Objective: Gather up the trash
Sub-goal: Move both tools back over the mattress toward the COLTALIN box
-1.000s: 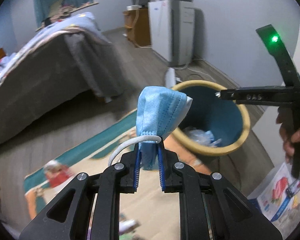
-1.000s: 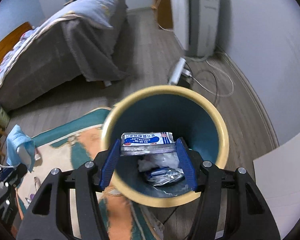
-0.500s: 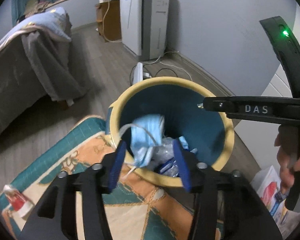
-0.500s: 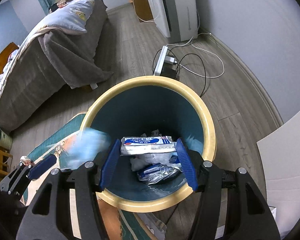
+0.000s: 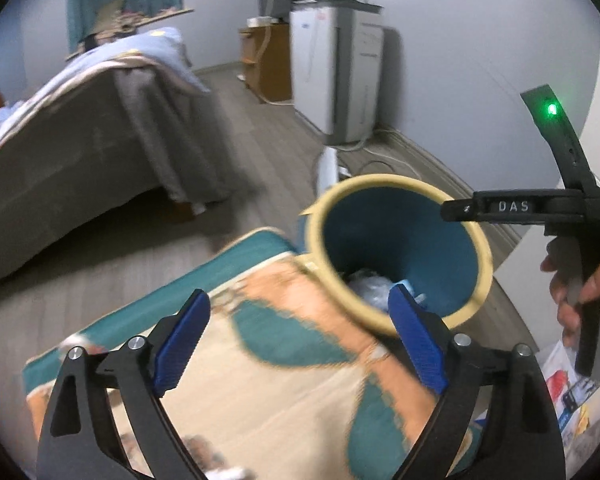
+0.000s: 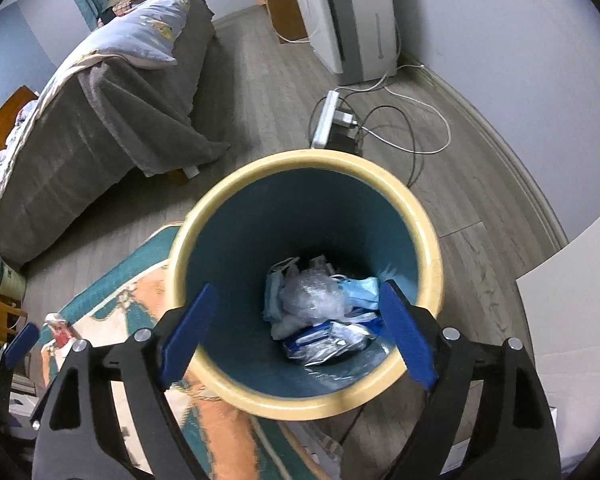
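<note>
Above the yellow-rimmed bin (image 6: 428, 240), the right gripper (image 6: 296, 330) and left gripper (image 5: 298, 330) both hang spread and empty, blue masks (image 6: 362, 290) and wrappers (a crumpled heap) already inside, further litter on the rug (image 5: 284, 376) uncertain.

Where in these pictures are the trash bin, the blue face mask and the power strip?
trash bin (image 6: 416, 216), right wrist view, cream rim.
blue face mask (image 6: 364, 289), right wrist view, pleated front, inside the bin.
power strip (image 6: 325, 126), right wrist view, white casing.
</note>
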Demonstrator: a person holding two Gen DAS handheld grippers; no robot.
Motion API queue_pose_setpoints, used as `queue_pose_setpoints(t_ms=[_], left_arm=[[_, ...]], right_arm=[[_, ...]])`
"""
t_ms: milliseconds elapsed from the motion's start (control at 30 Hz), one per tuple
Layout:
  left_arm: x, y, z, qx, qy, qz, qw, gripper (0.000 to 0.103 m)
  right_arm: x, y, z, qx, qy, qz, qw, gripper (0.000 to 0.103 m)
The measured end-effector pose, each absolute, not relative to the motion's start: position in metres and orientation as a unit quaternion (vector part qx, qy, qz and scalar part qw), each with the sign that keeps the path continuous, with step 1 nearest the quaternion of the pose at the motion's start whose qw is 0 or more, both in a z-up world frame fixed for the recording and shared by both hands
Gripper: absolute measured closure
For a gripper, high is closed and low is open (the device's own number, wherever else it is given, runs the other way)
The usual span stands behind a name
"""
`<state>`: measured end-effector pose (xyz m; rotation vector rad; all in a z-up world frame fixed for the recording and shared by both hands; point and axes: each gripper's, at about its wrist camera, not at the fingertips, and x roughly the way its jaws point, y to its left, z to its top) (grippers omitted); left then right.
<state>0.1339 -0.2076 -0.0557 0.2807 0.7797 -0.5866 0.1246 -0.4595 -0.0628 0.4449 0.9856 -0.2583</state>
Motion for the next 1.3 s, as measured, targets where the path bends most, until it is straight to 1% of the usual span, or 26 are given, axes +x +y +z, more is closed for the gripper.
queue_pose_setpoints(t_ms=[133,200,367,533,633,767,900,1033,1167,1300], left_arm=[[0.126,-0.159,-0.039,0.127,0.372,-0.235,0.889,0.012],[0.118,-0.134,-0.030,0.121,0.371,-0.211,0.896,0.012],[0.091,-0.066,-0.013,0.103,0.372,-0.155,0.909,0.011],[0.060,-0.011,-0.012,0.086,0.377,-0.115,0.915,0.011],[0.045,0.012,-0.022,0.090,0.386,-0.105,0.912,0.011],[0.039,0.024,-0.051,0.082,0.410,-0.117,0.901,0.011],[0.040,0.025,-0.084,0.082,0.443,-0.128,0.884,0.011],[0.038,0.019,-0.102,0.088,0.454,-0.151,0.874,0.011],[0.032,-0.004,-0.122,0.163,0.453,-0.180,0.858,0.009],[0.029,-0.023,-0.141,0.217,0.458,-0.213,0.835,0.008]], right_arm=[[0.129,-0.424,-0.046,0.173,0.464,-0.094,0.864,0.018],[0.128,-0.398,-0.037,0.144,0.461,-0.076,0.872,0.015],[0.121,-0.338,-0.028,0.119,0.471,-0.018,0.874,0.015],[0.101,-0.291,-0.024,0.117,0.471,0.002,0.874,0.015],[0.091,-0.267,-0.036,0.119,0.495,0.015,0.861,0.015],[0.081,-0.242,-0.043,0.097,0.509,0.006,0.855,0.015],[0.077,-0.232,-0.042,0.131,0.512,0.005,0.849,0.015],[0.077,-0.224,-0.044,0.136,0.519,0.000,0.844,0.015],[0.083,-0.222,-0.047,0.118,0.522,-0.005,0.845,0.015],[0.091,-0.224,-0.052,0.119,0.527,-0.005,0.842,0.015]])
